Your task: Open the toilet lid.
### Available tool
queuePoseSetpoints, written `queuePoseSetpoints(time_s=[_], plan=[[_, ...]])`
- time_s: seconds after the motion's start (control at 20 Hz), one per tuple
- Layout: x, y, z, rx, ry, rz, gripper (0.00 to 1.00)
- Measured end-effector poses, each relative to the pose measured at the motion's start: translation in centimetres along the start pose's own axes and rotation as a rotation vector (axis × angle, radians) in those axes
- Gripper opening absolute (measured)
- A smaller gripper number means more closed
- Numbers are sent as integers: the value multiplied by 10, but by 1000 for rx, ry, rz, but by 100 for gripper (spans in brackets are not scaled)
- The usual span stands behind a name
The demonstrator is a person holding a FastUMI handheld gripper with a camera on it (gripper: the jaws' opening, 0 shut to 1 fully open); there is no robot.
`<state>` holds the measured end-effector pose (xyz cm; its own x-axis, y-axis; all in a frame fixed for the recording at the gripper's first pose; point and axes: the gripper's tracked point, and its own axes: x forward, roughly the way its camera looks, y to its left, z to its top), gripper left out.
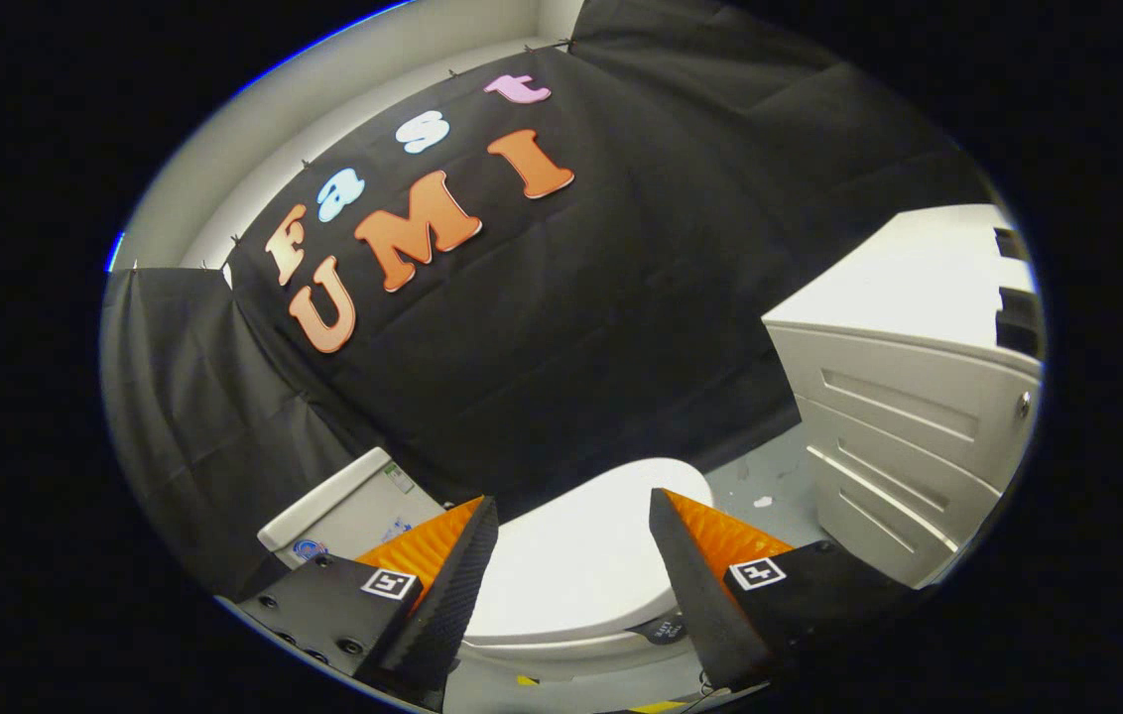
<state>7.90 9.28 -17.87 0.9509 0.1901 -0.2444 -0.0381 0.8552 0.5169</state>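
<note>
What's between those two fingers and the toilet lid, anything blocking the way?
Nothing visible. The gripper is open, its fingers spread apart, and the closed white toilet lid lies straight beyond them. The tank sits behind the lid; the white cabinet stands off to one side.

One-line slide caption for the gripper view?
Open claw above the closed toilet lid, white cabinet beside it.

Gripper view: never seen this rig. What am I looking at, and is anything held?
This is a fisheye camera riding on a handheld two-finger gripper, carried by a person rather than a robot arm. It looks forward along the two fingers at the bottom. The jaws stand open with nothing held. Between and beyond them is a white toilet lid, lying closed. The toilet tank sits to the left of the lid, a white drawer cabinet to the right, and black cloth hangs behind.
</note>
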Motion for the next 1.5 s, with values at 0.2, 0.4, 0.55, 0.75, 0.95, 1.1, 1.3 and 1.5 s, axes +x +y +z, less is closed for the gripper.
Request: queuePoseSetpoints(time_s=[0.2, 0.4, 0.55, 0.75, 0.95, 1.1, 1.3, 1.5], plan=[[11, -33, -49, 119, 129, -35, 98], [24, -53, -79, 304, 218, -37, 99], [26, -72, -98, 452, 258, -67, 99], [29, -85, -115, 531, 298, -91, 99], [37, -81, -147, 568, 409, -83, 99], [44, -77, -166, 613, 460, -79, 99], [49, -83, -181, 693, 485, -92, 98], [54, -84, -183, 708, 476, -80, 90]])
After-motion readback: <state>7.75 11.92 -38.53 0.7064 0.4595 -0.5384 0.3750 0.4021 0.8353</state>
